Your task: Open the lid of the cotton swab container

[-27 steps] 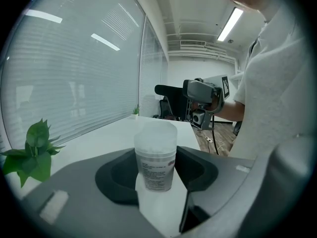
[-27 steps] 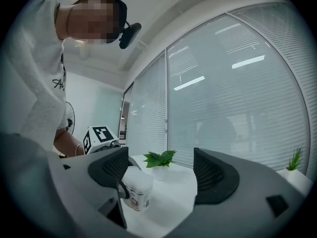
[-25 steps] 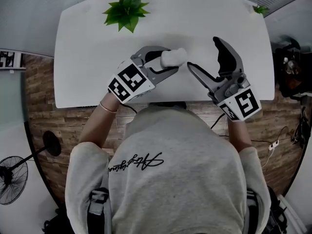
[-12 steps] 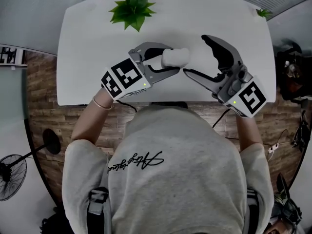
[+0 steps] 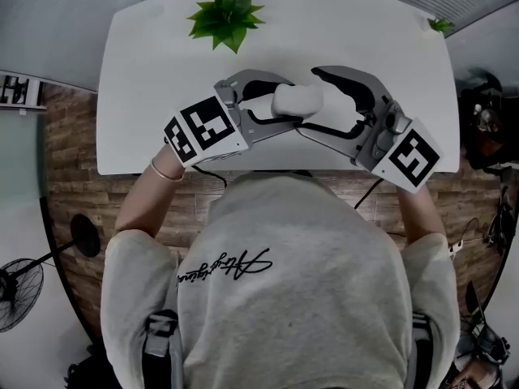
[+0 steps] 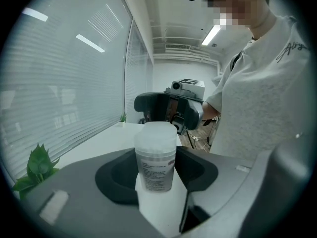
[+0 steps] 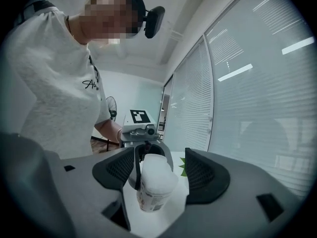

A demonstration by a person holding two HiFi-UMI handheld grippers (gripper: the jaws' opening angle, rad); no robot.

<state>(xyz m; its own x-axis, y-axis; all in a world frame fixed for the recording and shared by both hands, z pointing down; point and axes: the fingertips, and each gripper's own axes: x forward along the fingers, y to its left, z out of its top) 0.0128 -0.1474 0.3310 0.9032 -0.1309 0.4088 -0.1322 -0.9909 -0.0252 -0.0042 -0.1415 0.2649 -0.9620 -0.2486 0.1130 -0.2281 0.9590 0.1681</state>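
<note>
The right gripper (image 5: pixel 309 101) just swung in toward the left one and its jaws have been closing. They now sit either side of the lid (image 7: pixel 157 168), with gaps on both sides, so nothing's pinched yet. The left gripper (image 5: pixel 290 101) is roughly half-open and clamped on the body of the cotton swab container (image 5: pixel 296 100), which is held up between the two tools with the lid end poking into the right one. I'd guess grabbing the lid comes next.

Count: one container, one lid, two grippers, one white table (image 5: pixel 162 71). There's one leafy plant (image 5: pixel 227 14) past the left gripper's tips and one tiny plant (image 5: pixel 440 24) off beyond the right.
</note>
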